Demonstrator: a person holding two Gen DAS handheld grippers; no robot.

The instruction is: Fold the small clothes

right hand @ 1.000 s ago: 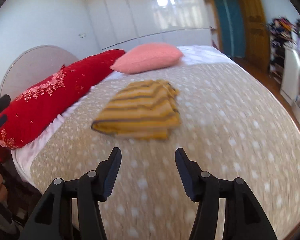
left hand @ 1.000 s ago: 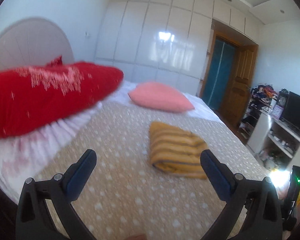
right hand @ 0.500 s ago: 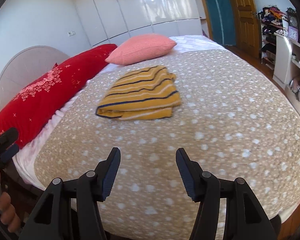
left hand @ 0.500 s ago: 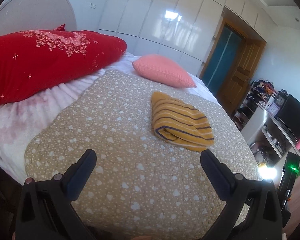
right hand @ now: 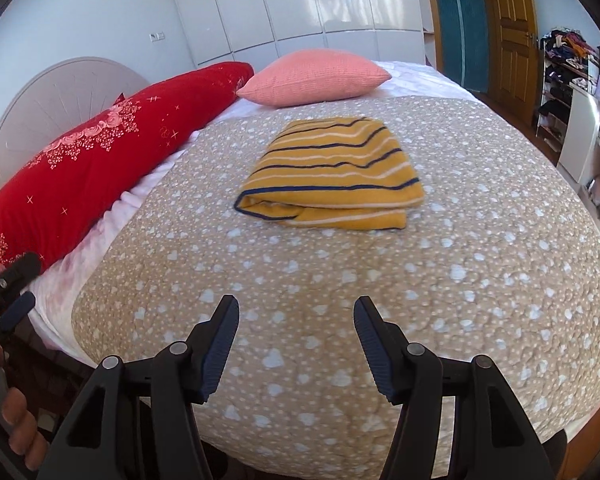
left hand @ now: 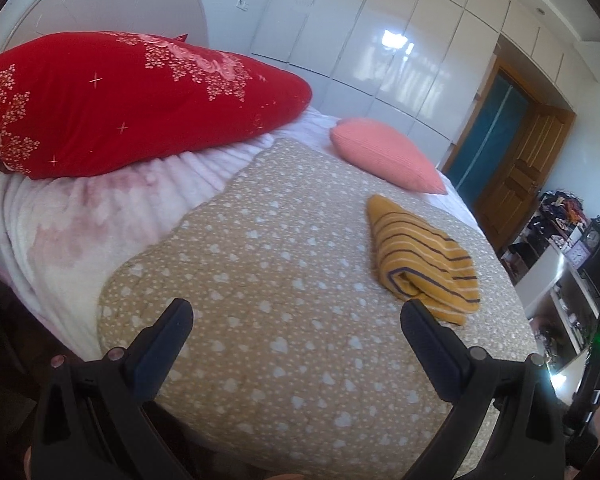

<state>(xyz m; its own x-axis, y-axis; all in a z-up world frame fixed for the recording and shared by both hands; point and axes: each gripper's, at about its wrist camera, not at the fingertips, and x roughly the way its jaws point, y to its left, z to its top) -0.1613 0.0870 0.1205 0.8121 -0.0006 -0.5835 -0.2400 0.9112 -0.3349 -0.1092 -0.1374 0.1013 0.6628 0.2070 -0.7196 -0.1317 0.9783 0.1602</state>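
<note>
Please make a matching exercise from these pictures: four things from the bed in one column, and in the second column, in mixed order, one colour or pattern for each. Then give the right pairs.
Column one:
1. long bolster pillow
2. small cushion
3. folded garment
4. bed cover

Column two:
A. beige with small white hearts
B. plain pink
C. mustard yellow with dark and white stripes
D. red with a pink flower print

Right pairs: 1-D, 2-B, 3-C, 4-A.
</note>
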